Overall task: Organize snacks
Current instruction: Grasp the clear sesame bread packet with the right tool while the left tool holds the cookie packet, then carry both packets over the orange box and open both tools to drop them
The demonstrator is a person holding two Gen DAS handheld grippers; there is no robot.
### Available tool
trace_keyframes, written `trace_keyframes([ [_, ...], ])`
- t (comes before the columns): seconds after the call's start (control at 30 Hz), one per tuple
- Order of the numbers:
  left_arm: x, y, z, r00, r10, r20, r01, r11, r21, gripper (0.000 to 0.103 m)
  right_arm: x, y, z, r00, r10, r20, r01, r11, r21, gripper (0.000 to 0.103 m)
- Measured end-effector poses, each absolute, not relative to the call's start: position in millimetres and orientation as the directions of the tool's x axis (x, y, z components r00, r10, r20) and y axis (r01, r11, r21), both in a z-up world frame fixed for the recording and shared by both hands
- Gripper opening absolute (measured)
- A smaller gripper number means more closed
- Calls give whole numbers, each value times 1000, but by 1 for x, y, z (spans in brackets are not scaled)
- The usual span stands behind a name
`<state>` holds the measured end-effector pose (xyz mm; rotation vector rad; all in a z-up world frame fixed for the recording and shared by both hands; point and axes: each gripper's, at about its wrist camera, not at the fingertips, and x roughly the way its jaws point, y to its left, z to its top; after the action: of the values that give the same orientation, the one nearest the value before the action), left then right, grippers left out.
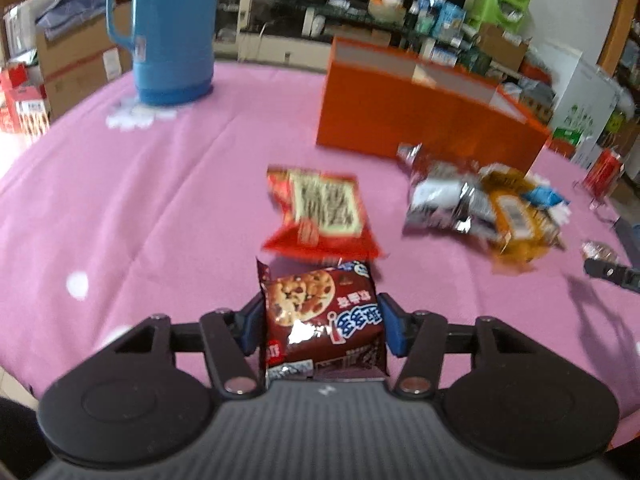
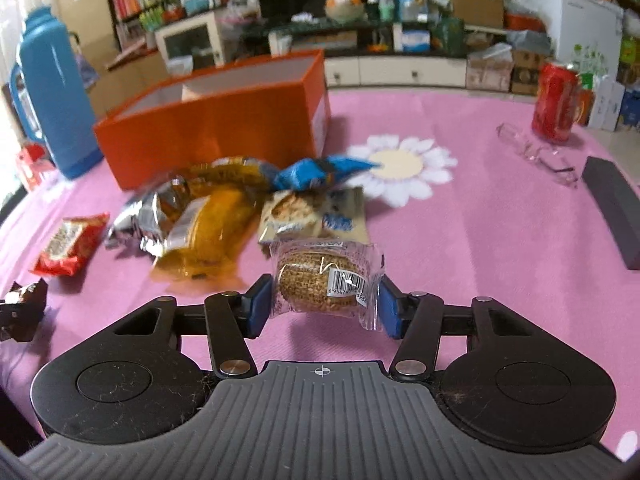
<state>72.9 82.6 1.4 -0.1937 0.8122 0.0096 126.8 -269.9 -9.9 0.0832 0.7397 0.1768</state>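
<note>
Looked forward and slightly down from just behind each hand-held gripper, low and close over the pink surface [image 1: 168, 184]. Left view faced the orange box [image 1: 404, 116] from its near left, blue thermos [image 1: 172, 32] far left. Right view faced the same box [image 2: 216, 120] from the right. Shared: box, thermos [image 2: 52, 96], snack pile [image 1: 480, 204] [image 2: 208, 208].

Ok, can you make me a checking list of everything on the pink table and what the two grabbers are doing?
Surface: pink tablecloth with a daisy mat.
Job's things: open orange box; red packet; loose snack pile.
Clutter: blue thermos, red can, glasses, dark case.
Grippers: left gripper shut on cookie packet; right gripper shut on wrapped biscuit.
Cables: nothing seen.
Surroundings: crowded shelves, boxes.
</note>
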Motion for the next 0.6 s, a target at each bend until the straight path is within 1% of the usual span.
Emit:
trace_keyframes([
  [0.13,86,84,25,730,-102,-676,-57,976,-210,56,132,-279,-8,732,193,-653,-89,978,189,39],
  [0.3,142,82,57,783,-114,-612,-26,976,-215,56,153,-268,9,760,252,-599,-112,959,261,39],
  [0.47,221,68,89,845,-111,-523,0,978,-207,56,213,-230,53,817,269,-511,-188,961,205,39],
  [0.6,277,56,86,856,-103,-507,5,982,-191,56,280,-196,65,851,248,-463,-197,968,155,40],
])
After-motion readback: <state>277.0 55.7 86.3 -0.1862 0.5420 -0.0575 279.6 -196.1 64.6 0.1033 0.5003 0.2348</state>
